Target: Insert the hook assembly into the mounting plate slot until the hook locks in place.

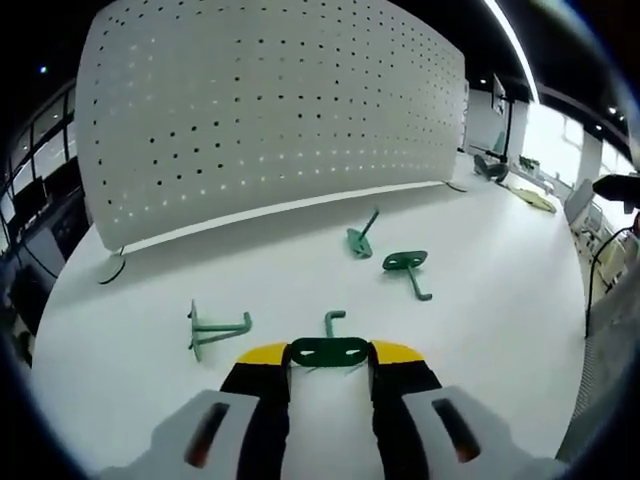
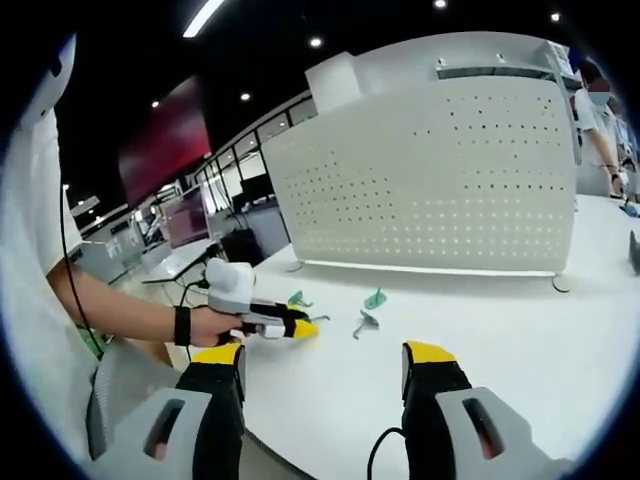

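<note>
A green hook (image 1: 331,351) is sitting clamped by its flat base plate between the yellow-tipped jaws of the left gripper (image 1: 330,356), its bent arm sticking out forward over the white table (image 1: 480,350). Three more green hooks are lying loose on the table: a two-pronged hook (image 1: 212,328) resting on its side to the left, a single hook (image 1: 361,236) tilting near the board, and another hook (image 1: 408,270) lying just beside that one. The white pegboard (image 1: 270,110), dotted with rows of small holes, is standing upright on feet at the far edge.
</note>
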Tool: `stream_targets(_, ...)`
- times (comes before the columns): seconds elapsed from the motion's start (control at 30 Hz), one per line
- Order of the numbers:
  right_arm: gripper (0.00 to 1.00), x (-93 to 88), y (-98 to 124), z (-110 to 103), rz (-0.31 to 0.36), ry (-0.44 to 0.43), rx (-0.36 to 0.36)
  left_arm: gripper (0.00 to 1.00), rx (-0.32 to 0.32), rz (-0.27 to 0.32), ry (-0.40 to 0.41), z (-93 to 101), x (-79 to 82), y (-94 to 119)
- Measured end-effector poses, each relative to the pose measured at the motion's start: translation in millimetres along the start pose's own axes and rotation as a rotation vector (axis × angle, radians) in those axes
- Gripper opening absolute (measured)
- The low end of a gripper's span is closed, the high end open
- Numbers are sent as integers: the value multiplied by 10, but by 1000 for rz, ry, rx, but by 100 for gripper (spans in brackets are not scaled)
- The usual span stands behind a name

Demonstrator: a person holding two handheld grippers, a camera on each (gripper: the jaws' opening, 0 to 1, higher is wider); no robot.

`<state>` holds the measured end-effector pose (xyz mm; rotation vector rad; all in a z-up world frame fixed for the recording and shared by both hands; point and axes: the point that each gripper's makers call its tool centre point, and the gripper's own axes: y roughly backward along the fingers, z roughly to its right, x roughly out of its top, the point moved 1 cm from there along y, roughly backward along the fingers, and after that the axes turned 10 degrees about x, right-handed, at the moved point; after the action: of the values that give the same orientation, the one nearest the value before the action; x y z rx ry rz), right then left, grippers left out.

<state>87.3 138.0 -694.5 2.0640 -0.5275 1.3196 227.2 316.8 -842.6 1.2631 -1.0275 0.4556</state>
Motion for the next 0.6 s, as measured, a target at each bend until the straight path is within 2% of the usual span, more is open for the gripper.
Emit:
stream_targets(0.23,64,19,1,-10,10,2,2,31,-30,-9,79,50,11,88)
stream_targets(0.6,63,36,-40,-81,15,19,31,31,-71,7,201,105,145,293)
